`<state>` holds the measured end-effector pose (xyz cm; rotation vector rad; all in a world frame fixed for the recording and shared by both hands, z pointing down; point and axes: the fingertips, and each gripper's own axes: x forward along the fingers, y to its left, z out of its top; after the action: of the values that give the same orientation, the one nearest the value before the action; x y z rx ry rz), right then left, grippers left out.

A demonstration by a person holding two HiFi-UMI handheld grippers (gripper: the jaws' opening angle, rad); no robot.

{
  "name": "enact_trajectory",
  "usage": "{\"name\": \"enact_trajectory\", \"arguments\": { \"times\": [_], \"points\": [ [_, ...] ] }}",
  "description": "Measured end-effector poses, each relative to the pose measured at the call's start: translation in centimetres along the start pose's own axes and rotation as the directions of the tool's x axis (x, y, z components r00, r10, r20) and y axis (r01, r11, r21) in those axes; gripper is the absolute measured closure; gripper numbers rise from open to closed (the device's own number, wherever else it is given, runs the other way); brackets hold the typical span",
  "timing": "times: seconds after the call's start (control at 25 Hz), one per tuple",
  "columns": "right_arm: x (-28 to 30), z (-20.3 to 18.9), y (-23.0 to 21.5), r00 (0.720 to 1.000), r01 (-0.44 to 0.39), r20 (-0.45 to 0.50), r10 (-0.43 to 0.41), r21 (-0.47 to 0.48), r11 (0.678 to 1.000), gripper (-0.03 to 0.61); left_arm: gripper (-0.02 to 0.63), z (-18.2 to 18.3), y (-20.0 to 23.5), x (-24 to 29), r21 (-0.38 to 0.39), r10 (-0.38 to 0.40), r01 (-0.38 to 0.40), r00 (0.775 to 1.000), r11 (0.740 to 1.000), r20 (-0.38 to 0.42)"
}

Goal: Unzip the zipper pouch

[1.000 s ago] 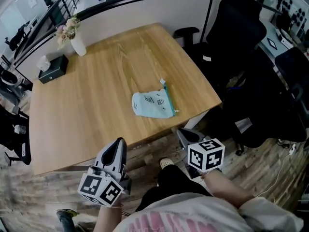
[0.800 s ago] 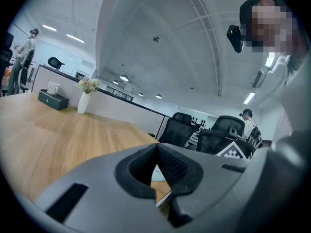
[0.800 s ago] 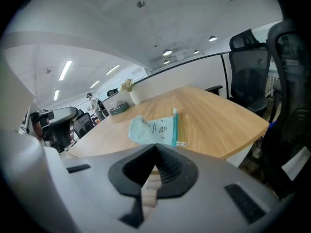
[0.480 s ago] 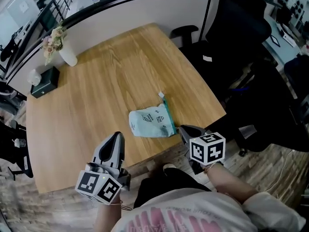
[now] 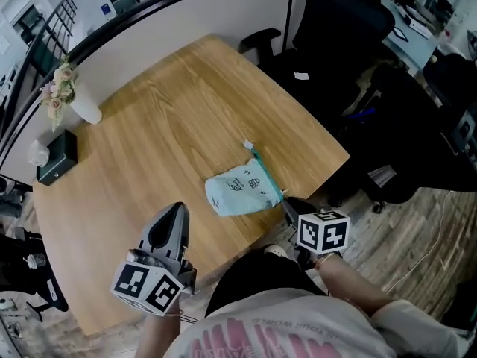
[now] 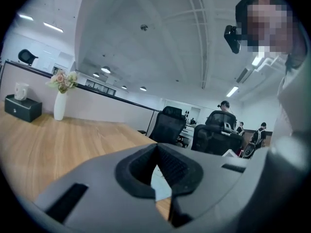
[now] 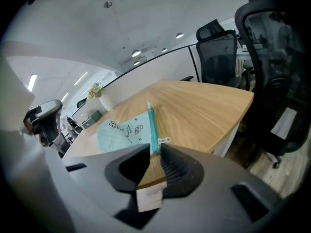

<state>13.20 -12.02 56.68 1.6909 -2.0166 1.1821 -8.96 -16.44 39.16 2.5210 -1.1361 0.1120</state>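
Mint-green fabric zipper pouch (image 5: 242, 192) with little doodle prints lies flat on the light wooden table (image 5: 164, 125), close to the near right edge. Its teal zipper (image 5: 266, 174) runs along the pouch's right side, so the zipped edge faces the right gripper (image 5: 292, 203). My guess is that's why that claw is the one moving in.

The right gripper sits just off the table's near edge, right beside the pouch's near corner and pointed along the zipper line. Its jaws are opening, only a narrow gap so far, with nothing between them. In the right gripper view the small pale zipper pull (image 7: 163, 141) sits at the near end of the zipper, just beyond the jaw tips. Looks to me like it's lining up to pinch that pull, and since the pull is at the near end, it'd have to be dragged toward the far end.

The left gripper (image 5: 174, 209) hangs over the near left part of the table, well apart from the pouch, jaws closed together and empty. I reckon it's waiting to pin the fabric down so the pouch doesn't just slide along with the pull.

Far left of the table there's a white vase with flowers (image 5: 80, 104) and a black tissue box (image 5: 56, 157), nowhere near the action.
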Motion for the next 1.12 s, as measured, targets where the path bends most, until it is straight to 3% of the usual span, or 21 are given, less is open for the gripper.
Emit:
{"name": "enact_trajectory", "arguments": {
  "times": [0.16, 0.32, 0.52, 0.72, 0.96, 1.12],
  "points": [
    [0.6, -0.7, 0.4, 0.997, 0.079, 0.019, -0.08, 0.025, 0.997, 0.41, 0.612, 0.6, 0.7, -0.2, 0.018, -0.056, 0.056, 0.998, 0.998, -0.009],
    [1.5, -0.9, 0.6, 0.98, 0.194, 0.036, -0.194, 0.019, 0.981, 0.376, 0.612, 0.7, 1.4, -0.7, 0.023, -0.089, 0.089, 0.996, 0.996, -0.011],
    [2.0, -0.8, 0.7, 0.935, 0.352, 0.056, -0.351, 0.001, 0.936, 0.351, 0.612, 0.7, 2.3, -1.1, 0.023, -0.113, 0.113, 0.994, 0.993, -0.013],
    [2.2, -1.2, 1.1, 0.904, 0.424, 0.037, -0.425, 0.027, 0.905, 0.401, 0.612, 0.9, 3.0, -1.5, 0.019, -0.123, 0.124, 0.992, 0.992, -0.005],
    [2.4, -0.9, 0.9, 0.883, 0.467, 0.012, -0.47, 0.096, 0.879, 0.403, 0.612, 1.1, 3.6, -1.8, 0.006, -0.125, 0.124, 0.992, 0.992, 0.009],
    [2.5, -1.0, 0.7, 0.866, 0.499, 0.009, -0.501, 0.063, 0.864, 0.419, 0.612, 1.2, 3.9, -1.9, 0.0, -0.122, 0.122, 0.992, 0.992, 0.015]
  ]
}}
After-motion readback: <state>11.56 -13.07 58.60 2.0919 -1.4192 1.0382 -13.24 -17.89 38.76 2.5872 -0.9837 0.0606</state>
